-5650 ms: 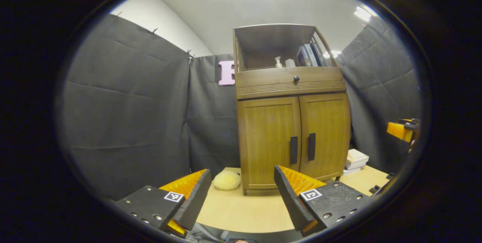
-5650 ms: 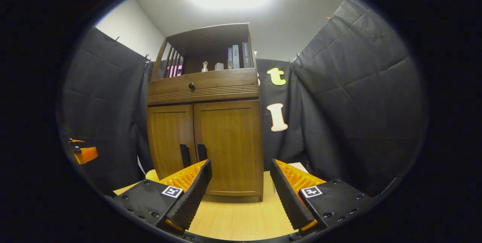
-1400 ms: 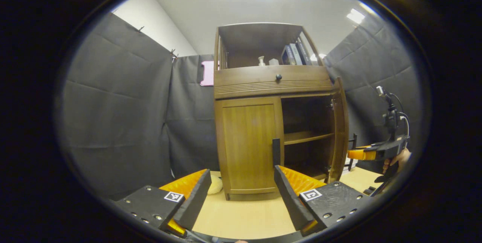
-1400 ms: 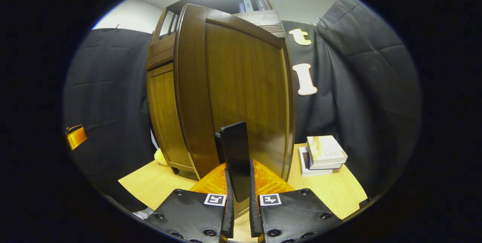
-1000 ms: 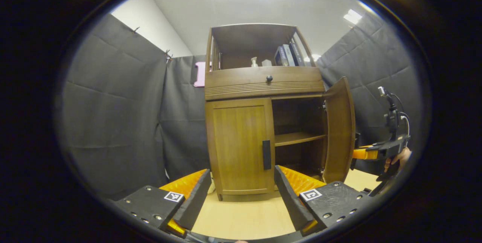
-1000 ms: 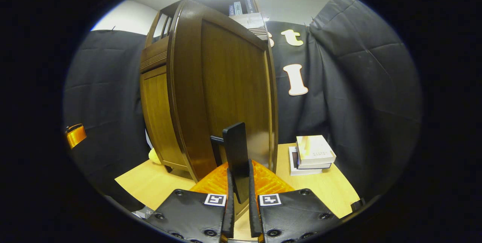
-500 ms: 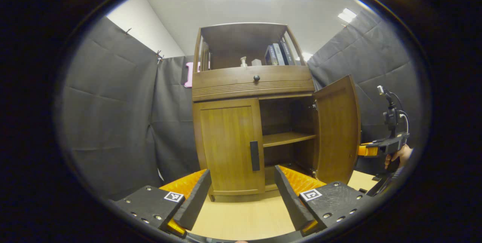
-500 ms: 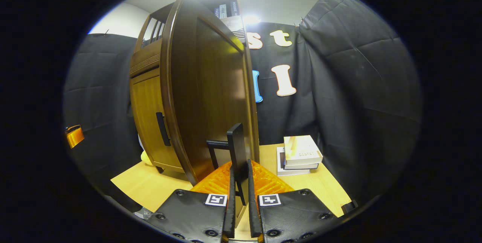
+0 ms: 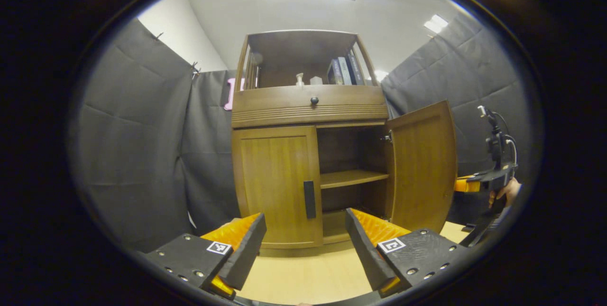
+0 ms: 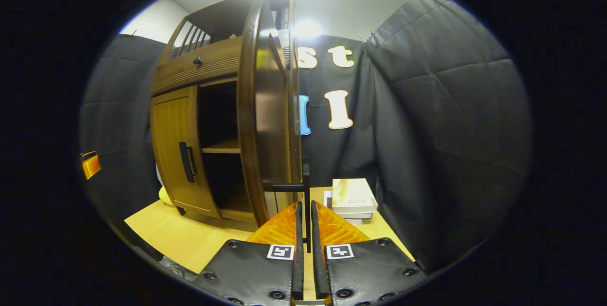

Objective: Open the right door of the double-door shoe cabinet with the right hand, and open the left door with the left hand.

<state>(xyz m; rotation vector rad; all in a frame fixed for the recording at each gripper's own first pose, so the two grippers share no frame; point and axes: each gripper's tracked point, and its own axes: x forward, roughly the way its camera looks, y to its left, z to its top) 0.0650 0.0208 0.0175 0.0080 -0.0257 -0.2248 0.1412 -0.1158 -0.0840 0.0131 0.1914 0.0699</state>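
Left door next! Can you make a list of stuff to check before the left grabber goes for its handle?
1. Right door swung wide open: ok.
2. Right gripper clamped on the right door's handle: ok.
3. Left door shut, so it needs opening: ok.
4. Left door's handle in plain sight, nothing blocking it: ok.
5. Left gripper open wide enough for the handle: ok.
6. Left gripper touching the handle: not ok, it sits short of the cabinet.

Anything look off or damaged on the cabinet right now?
Nothing stands out. The right door hangs open squarely with the right gripper shut on its handle; the left door sits closed and flush.
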